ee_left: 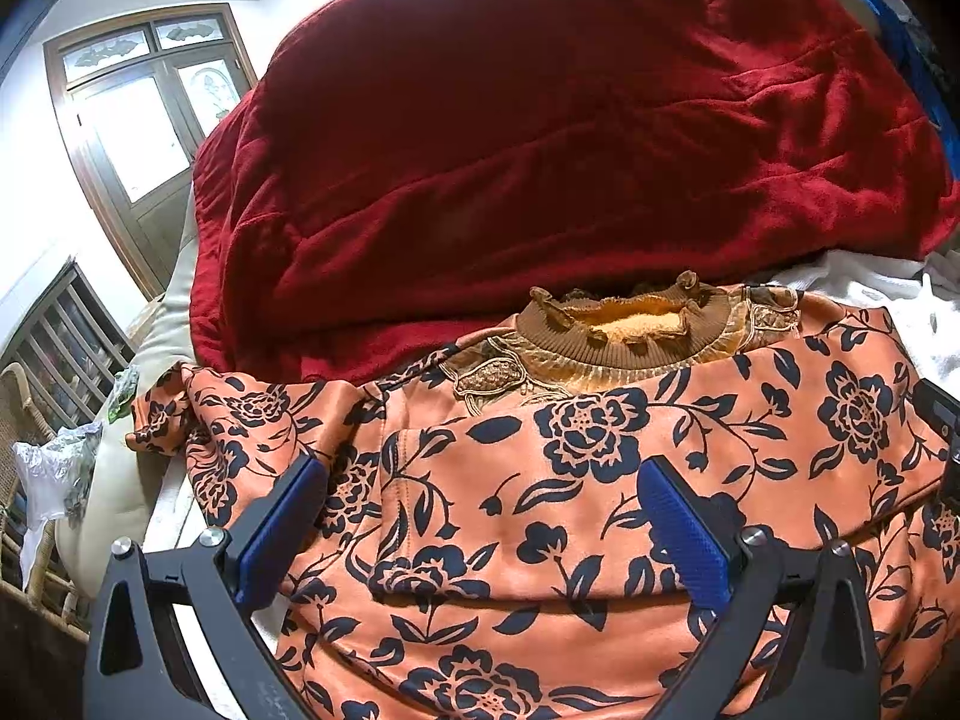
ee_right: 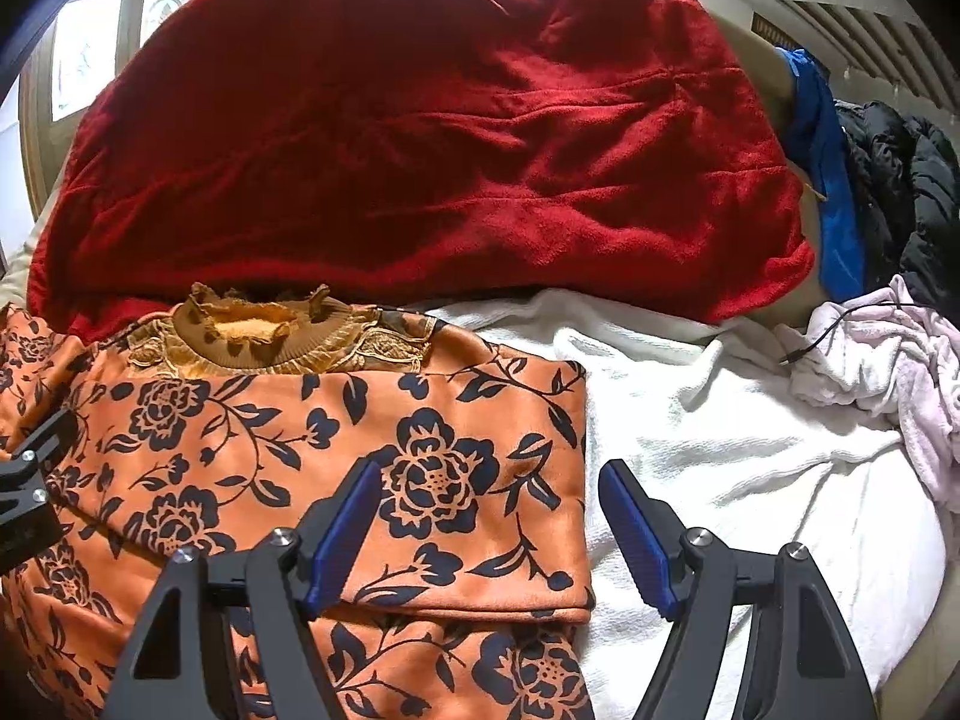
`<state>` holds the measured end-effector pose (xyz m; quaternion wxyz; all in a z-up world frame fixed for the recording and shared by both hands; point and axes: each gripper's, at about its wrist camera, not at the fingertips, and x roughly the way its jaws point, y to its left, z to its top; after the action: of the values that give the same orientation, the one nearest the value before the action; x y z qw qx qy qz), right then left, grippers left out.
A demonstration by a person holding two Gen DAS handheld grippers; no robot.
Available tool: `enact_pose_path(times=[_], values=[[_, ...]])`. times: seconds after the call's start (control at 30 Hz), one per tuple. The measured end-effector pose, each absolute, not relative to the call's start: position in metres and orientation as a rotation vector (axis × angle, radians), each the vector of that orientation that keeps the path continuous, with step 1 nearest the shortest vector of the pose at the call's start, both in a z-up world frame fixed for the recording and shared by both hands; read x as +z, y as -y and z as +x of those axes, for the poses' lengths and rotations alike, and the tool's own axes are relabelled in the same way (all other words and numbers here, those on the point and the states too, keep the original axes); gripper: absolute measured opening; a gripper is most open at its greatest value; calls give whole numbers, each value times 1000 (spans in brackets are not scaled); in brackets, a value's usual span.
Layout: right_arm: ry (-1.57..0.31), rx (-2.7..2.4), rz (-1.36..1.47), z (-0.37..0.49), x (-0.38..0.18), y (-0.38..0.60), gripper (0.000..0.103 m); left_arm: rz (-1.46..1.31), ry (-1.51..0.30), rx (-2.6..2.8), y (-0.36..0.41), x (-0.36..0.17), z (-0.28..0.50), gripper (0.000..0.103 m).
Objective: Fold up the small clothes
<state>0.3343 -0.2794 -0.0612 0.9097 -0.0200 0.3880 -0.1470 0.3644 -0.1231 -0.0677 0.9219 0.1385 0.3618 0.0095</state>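
Note:
An orange top with a dark blue flower print [ee_left: 588, 480] lies flat on a white towel, its brown ribbed collar [ee_left: 624, 336] toward the far side. Its right side is folded inward, giving a straight edge [ee_right: 579, 480]; its left sleeve [ee_left: 180, 414] lies crumpled out to the left. My left gripper [ee_left: 480, 474] is open and empty, jaws spread above the left half of the top. My right gripper [ee_right: 489, 477] is open and empty, straddling the folded right edge; the left finger [ee_right: 348, 534] is over the fabric, the right finger [ee_right: 636, 534] over the towel.
A big red blanket [ee_right: 420, 138] is heaped just behind the top. The white towel [ee_right: 720, 450] spreads to the right. A pale pink garment with a black cable [ee_right: 888, 360], a blue cloth [ee_right: 822, 168] and a black jacket [ee_right: 912, 192] lie at the right. Bags [ee_left: 54, 468] sit at the left.

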Motion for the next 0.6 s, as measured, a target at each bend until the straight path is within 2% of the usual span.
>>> enact_pose_path(times=[0.6], values=[[-779,-260,-46,341,-61,262,78,244,-717,50,101,-58,364,103]])
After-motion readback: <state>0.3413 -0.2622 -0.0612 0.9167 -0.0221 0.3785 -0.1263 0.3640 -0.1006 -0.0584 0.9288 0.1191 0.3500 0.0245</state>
